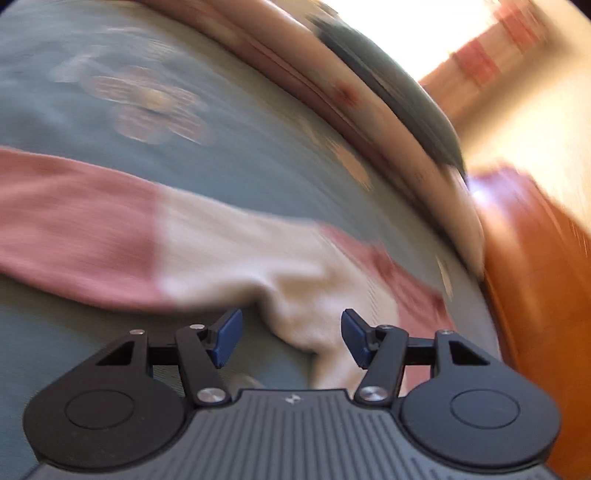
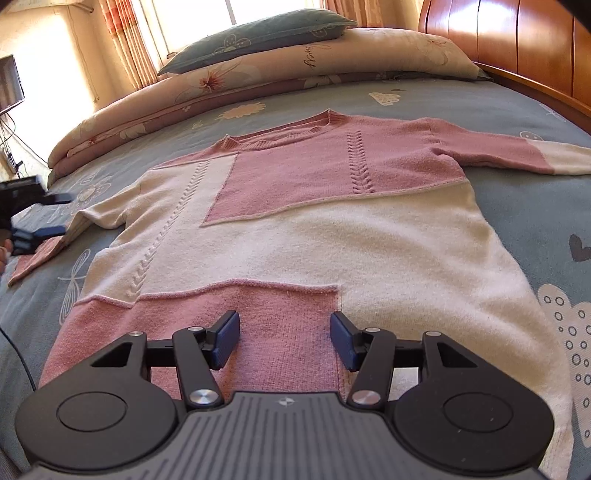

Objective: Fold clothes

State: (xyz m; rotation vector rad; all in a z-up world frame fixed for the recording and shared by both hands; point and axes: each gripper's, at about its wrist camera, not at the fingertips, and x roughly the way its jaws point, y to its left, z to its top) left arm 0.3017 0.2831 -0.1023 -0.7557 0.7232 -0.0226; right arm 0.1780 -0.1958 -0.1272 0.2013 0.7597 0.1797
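Note:
A pink and cream knit sweater point(image 2: 295, 229) lies flat, front up, on the bed, its sleeves spread to both sides. My right gripper point(image 2: 284, 339) hovers open over the pink patch at the hem, with nothing between its fingers. In the blurred left wrist view, the sweater's pink and cream sleeve point(image 1: 207, 251) runs across the sheet. My left gripper point(image 1: 291, 338) is open, its fingers on either side of a cream fold of that sleeve. The left gripper point(image 2: 51, 216) also shows at the far left of the right wrist view, by the sleeve cuff.
The bed has a grey-blue patterned sheet point(image 2: 535, 206). A rolled floral quilt point(image 2: 221, 85) and a grey pillow point(image 2: 258, 33) lie along the far side. A wooden headboard point(image 2: 517, 44) stands at the right. A screen point(image 2: 9, 81) and curtains are at the back left.

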